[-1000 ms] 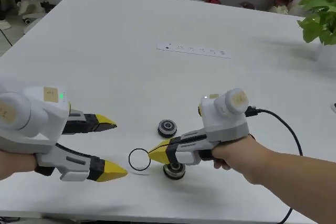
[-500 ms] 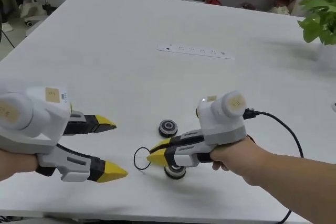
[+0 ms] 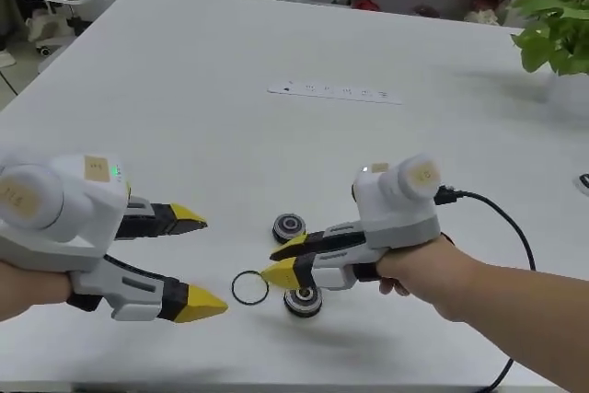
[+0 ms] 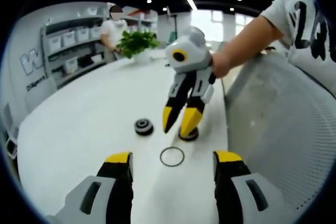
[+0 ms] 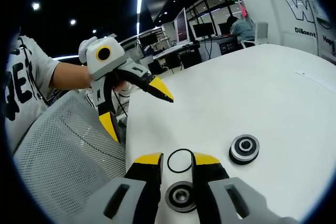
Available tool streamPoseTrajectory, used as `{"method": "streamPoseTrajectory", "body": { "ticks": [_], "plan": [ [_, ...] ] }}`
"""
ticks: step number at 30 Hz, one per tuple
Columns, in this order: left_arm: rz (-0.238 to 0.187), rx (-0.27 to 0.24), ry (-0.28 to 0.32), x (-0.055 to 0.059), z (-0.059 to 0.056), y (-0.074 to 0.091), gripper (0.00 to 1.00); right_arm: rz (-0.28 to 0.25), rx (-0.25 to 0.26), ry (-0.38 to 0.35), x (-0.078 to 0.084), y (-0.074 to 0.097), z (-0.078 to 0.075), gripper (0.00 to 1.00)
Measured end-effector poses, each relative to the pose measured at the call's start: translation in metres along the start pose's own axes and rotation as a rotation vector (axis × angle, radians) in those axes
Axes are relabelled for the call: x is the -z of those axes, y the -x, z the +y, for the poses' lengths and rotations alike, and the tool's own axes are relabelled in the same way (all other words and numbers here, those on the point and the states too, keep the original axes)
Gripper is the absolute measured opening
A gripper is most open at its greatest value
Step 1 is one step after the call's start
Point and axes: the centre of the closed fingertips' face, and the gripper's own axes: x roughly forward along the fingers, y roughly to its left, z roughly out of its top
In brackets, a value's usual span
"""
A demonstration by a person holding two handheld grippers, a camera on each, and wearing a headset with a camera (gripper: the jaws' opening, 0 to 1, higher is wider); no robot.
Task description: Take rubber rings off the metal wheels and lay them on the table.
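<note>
The rubber ring [image 3: 248, 287] lay flat on the white table [image 3: 184, 80], free of both wheels and touching nothing else. Just beside the ring, on the side toward your right hand [image 3: 423, 273], stood the near wheel [image 3: 303, 301], dark-rimmed with a metal hub; a thin strip of table showed between it and the ring. The far wheel [image 3: 289, 226] sat a little beyond the ring, away from you, and apart from its twin.

Your right tongs [image 3: 281, 261] hung over the near wheel with their yellow tips reaching toward the ring's edge. The jaws stood slightly apart and held nothing. In the right gripper view the ring lay just ahead of the two tips, with the near wheel lower down between the jaws.

On the other side of the ring, your left tongs [image 3: 198, 262] were spread wide and empty. Their lower tip was near the ring but clear of it. In the left gripper view the ring lay in the gap between the tips.

A black cable [image 3: 502, 223] ran from the right tongs away from the ring. Well beyond the ring a white power strip [image 3: 336, 91] lay on the table, and farther off, past the ring to your right, stood a green plant [image 3: 557, 29].
</note>
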Motion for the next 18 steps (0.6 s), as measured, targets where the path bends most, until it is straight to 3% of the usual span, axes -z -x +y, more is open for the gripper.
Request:
{"method": "streamPoseTrajectory", "body": {
  "ticks": [18],
  "plan": [
    [0.011, 0.044, -0.031, -0.012, 0.000, -0.020, 0.62, -0.005, 0.022, 0.005, 0.004, 0.026, -0.009, 0.22]
  ]
}}
